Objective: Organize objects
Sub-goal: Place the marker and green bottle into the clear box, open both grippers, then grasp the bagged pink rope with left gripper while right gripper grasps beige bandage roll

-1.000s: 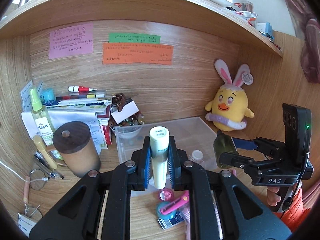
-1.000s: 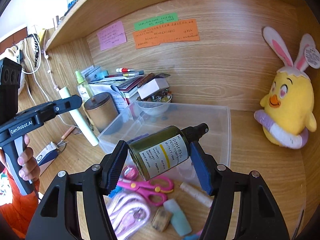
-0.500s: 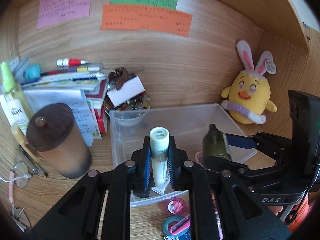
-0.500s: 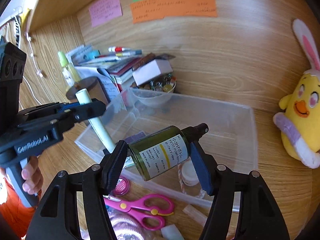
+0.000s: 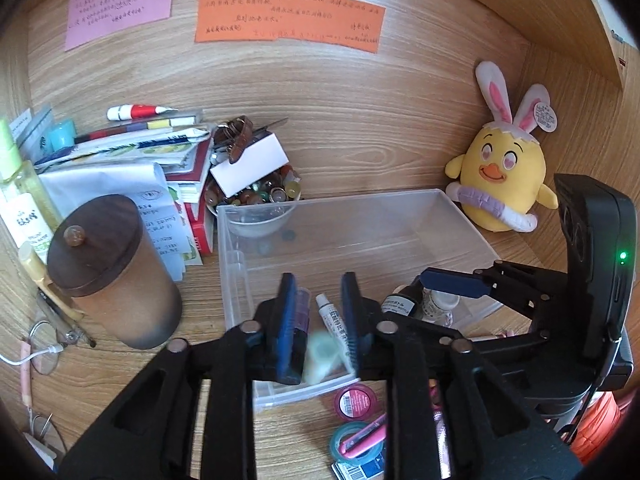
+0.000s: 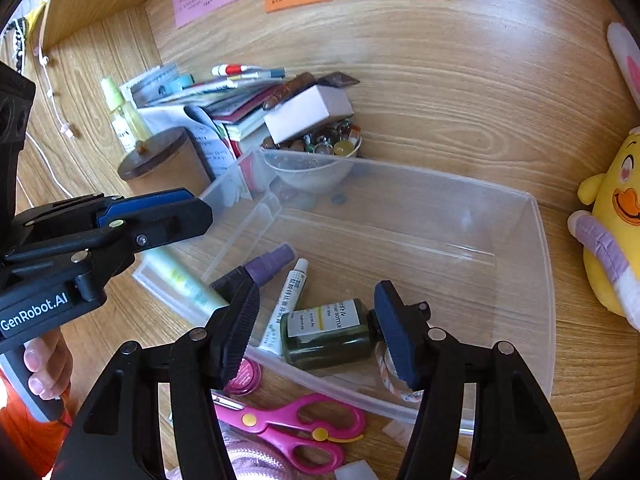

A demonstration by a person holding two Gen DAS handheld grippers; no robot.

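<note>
left wrist view: left gripper (image 5: 318, 320) jaws have just been opening and stand apart over the near end of the clear plastic bin (image 5: 460, 216); a pale green tube (image 5: 322, 354) shows as a blur between the pads, no longer pinched. a small white ointment tube (image 5: 332, 318) and a purple-capped spray bottle (image 5: 303, 306) lie on the bin floor beneath. outside the bin: brown lidded canister (image 5: 116, 272) to the left, pink round tin (image 5: 354, 400) on the desk in front, yellow chick plush (image 5: 502, 178) at the right. right wrist view: right gripper (image 6: 318, 330) jaws have closed slightly, with the dark green pump bottle (image 6: 328, 334) lying on its side on the bin floor between them (cap end touches the right pad; the left pad stands clear of the base, so not clamped). the pale green tube (image 6: 180, 280) lies along the bin's left wall, under the left gripper (image 6: 160, 216). pink scissors (image 6: 296, 426) sit on the desk just outside the near wall.
</note>
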